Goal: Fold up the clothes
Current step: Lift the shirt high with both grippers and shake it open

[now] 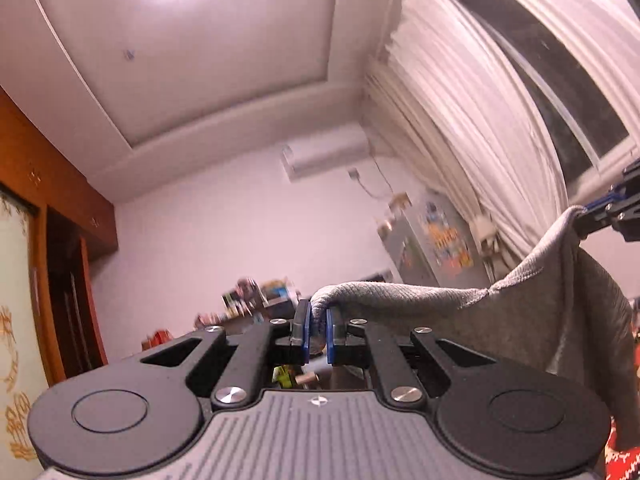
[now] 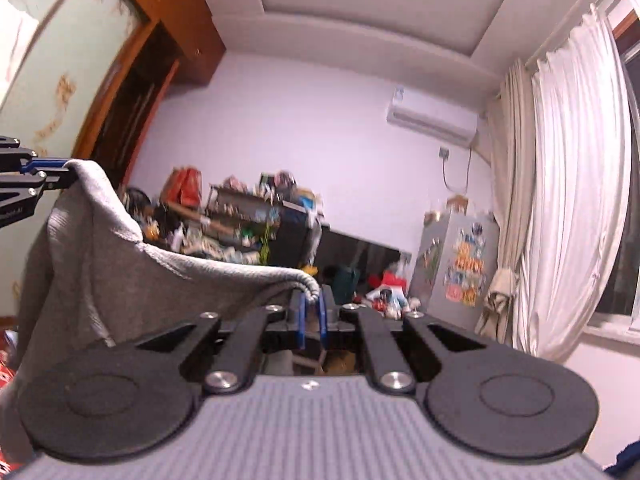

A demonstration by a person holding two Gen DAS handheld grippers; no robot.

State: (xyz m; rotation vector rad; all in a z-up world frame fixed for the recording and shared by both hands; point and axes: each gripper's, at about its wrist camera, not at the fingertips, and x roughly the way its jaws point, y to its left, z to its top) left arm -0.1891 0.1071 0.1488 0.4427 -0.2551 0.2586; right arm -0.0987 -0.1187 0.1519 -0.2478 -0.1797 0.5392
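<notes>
1. The left gripper (image 1: 318,330) is clamped on one corner of the grey garment (image 1: 540,312)
2. The right gripper (image 2: 312,320) pinches the opposite corner; the cloth hangs slack between them, draping below
3. Step in hand, likely: holding the garment up to spread it
4. Next: pull the edge taut, then lay it flat

Garment (image 1: 540,312): plain grey knit, lighter grey along the ribbed hem. Left gripper (image 1: 318,330): black with blue pads, grey ridged body. Right gripper (image 2: 312,320): the same colours. Curtains (image 2: 568,184): white. Wardrobe (image 2: 160,12): reddish-brown wood; door pale green with gold motifs. Walls (image 2: 300,128): pale lilac. Air conditioner (image 2: 432,120): white. Fridge (image 2: 452,272): grey, multicoloured stickers.
</notes>
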